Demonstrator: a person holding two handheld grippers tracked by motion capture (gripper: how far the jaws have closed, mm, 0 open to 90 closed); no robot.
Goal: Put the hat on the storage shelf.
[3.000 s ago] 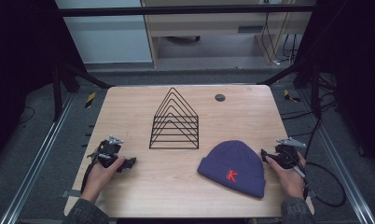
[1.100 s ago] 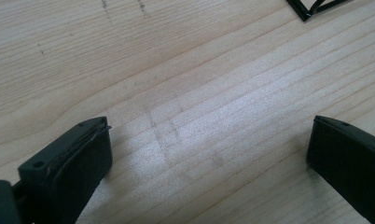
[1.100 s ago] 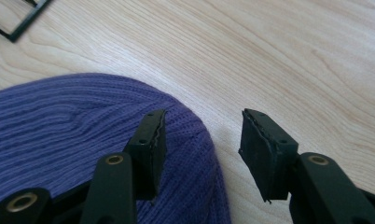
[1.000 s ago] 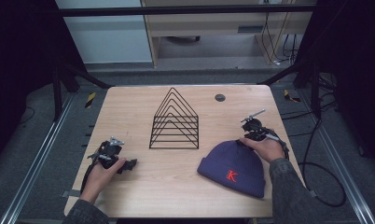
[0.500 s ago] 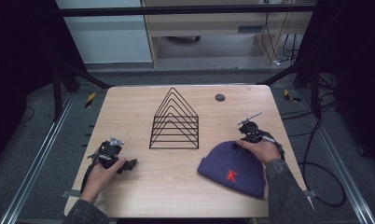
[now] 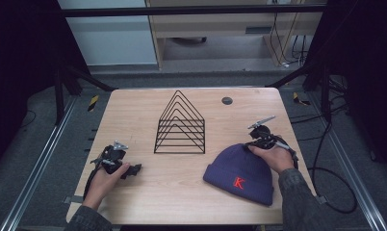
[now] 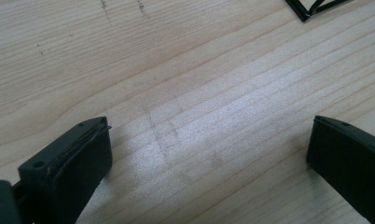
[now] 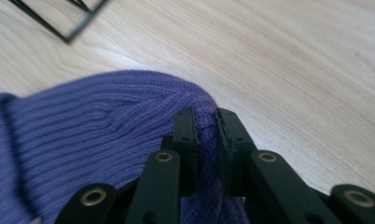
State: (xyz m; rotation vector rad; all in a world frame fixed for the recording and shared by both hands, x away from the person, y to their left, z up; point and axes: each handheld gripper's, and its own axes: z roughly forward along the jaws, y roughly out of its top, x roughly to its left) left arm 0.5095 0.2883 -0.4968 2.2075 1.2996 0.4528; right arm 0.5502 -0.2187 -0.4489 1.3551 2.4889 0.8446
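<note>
Taking the wire rack in the middle of the table as the marker: to its left and nearer the person, the left gripper rests on the bare wood, well apart from everything else. In the left gripper view its jaws stand wide apart with nothing but tabletop between them, and a corner of the rack peeks in at the top right. That hand looks idle for now.

To the right of the rack and nearer the person lies the purple beanie, flat on the table, with a red letter on its cuff. The right gripper sits at the beanie's crown, on the edge farthest from the person. Its jaws have just been closing, and in the right gripper view they are pinched together on a fold of the purple knit, so the grasp appears made.

By my reckoning, the work is at an early stage: the hat has been caught but still lies on the wood, not lifted. If it is meant for the rack, the lift, the carry and the placing are all left to do. A small dark disc lies beyond the rack to the right, untouched.
</note>
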